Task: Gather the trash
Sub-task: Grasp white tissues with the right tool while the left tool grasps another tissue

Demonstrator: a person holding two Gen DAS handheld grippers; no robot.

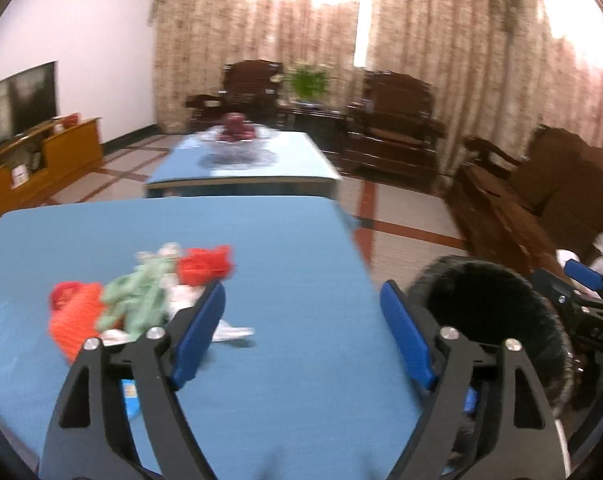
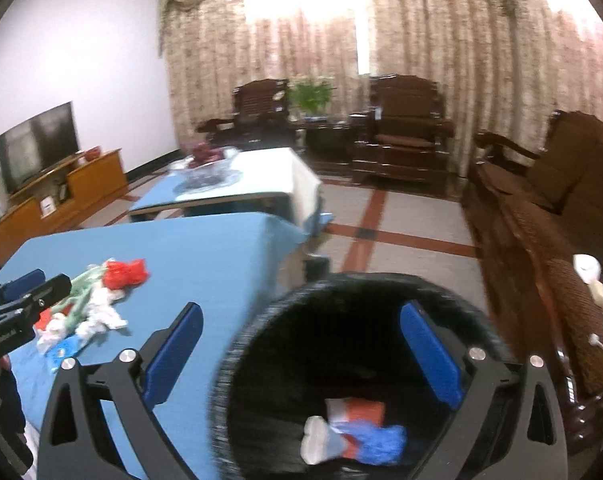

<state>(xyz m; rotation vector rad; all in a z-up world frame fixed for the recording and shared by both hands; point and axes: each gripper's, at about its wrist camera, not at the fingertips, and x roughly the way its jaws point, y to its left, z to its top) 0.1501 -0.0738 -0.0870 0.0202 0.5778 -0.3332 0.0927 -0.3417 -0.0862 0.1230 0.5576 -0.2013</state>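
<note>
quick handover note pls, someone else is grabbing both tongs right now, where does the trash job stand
Left tongs: open, empty, over the blue table.
Right tongs: open, empty, above the black bin beside the table.
Done: a few wrappers lie in the bin.
Left: the trash pile of red, green and white scraps on the table, plus a blue scrap next to it.

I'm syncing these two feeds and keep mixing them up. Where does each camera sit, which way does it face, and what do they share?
Left wrist: on the left gripper, facing across the blue table at the trash pile; its open fingers show, and the right gripper.
Right wrist: on the right gripper, looking down into the black bin; its open fingers show.
Shared: table, pile, bin, armchairs.
</note>
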